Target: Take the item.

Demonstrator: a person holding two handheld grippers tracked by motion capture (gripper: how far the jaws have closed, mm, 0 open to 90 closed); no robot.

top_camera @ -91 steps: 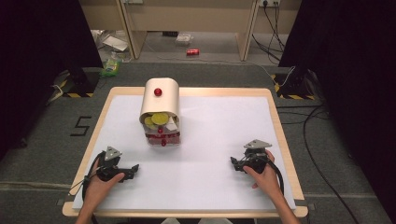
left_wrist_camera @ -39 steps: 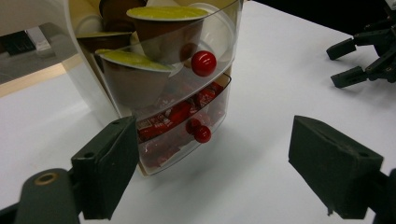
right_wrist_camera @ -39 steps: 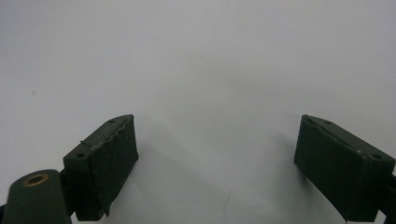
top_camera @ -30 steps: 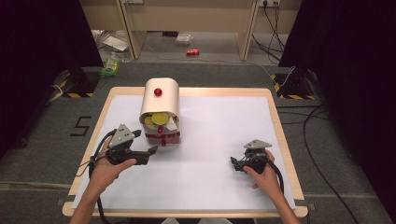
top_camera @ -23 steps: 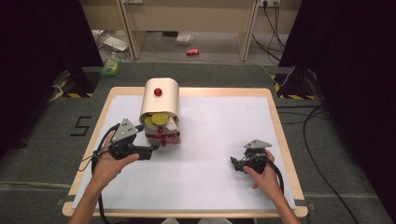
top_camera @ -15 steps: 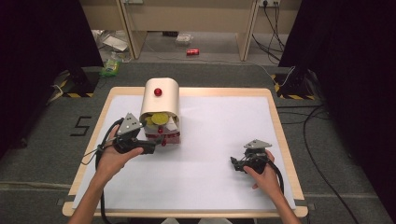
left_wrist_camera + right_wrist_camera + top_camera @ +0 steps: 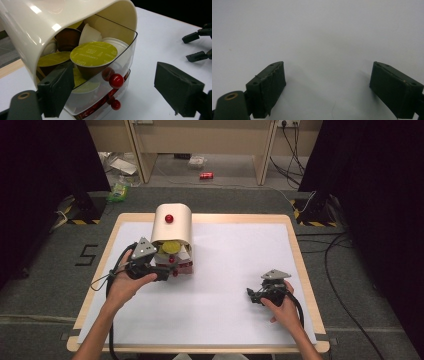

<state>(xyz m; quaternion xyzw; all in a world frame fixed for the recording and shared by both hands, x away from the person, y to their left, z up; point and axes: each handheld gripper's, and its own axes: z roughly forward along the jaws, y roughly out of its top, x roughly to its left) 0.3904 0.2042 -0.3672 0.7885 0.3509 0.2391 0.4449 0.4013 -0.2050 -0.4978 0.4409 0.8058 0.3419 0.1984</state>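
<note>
High view: nearest us, we note the right claw (image 7: 256, 296) resting low on the white bench (image 7: 235, 270), jaws spread wide with nothing between them; in the right gripper view we see bare white surface between its two jaws. Further in, we find the left claw (image 7: 167, 271) at the front of the cream capsule dispenser (image 7: 172, 226), jaws likewise wide apart and holding nothing. In the left gripper view, one jaw lies against the clear drawer (image 7: 105, 87), the other stands well clear; a red knob (image 7: 116, 80) sits between them. A green-lidded capsule (image 7: 93, 53) lies uppermost. Beyond the bench, a red can (image 7: 206, 175) lies on the floor.
</note>
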